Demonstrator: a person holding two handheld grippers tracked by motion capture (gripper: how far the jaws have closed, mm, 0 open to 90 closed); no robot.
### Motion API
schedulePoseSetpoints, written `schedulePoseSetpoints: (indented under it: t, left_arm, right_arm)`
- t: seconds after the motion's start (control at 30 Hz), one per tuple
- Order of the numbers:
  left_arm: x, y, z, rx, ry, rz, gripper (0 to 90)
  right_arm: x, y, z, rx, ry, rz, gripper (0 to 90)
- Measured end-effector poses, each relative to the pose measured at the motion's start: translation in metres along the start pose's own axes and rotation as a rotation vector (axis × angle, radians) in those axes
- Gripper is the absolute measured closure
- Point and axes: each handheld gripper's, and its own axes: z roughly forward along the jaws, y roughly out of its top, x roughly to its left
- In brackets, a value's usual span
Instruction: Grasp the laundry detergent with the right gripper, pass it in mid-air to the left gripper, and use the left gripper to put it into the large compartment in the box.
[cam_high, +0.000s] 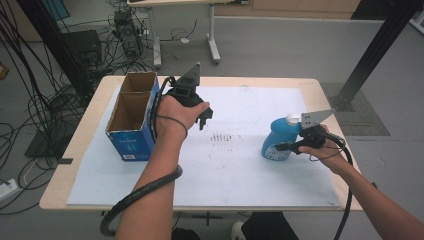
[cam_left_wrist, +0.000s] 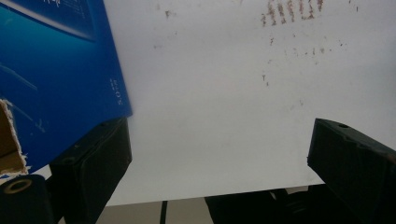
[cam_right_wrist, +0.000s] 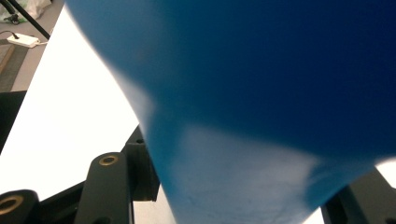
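Note:
A blue bottle (cam_high: 276, 136) with a white cap (cam_high: 292, 119) stands at the right of the white sheet (cam_high: 235, 172). My right gripper (cam_high: 286, 146) is shut on the bottle's lower body from the right; in the right gripper view the bottle (cam_right_wrist: 280, 70) sits close between the jaws. An open blue cardboard box (cam_high: 131, 120) with two compartments stands at the left. My left gripper (cam_high: 204, 119) hovers just right of the box, open, with nothing between its fingers. In the left gripper view the box's blue wall (cam_left_wrist: 56, 70) is beside the left jaw.
Brown smudges (cam_high: 222, 136) mark the middle of the sheet. The wooden table's edge (cam_high: 57, 197) frames the sheet. Cables (cam_high: 45, 105) and equipment lie on the floor at the left, another table's legs (cam_high: 214, 47) stand behind, and a black post (cam_high: 370, 55) rises at the right.

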Motion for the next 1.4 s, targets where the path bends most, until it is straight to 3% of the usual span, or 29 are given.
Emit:
schedulePoseSetpoints:
  t: [1.4]
  left_arm:
    - [-0.0014,-0.0008,-0.0036,-0.006,0.005,0.004,6.8]
  right_arm:
    - [-0.0001,-0.0009,0.0001,-0.008,-0.008,0.020,41.5]
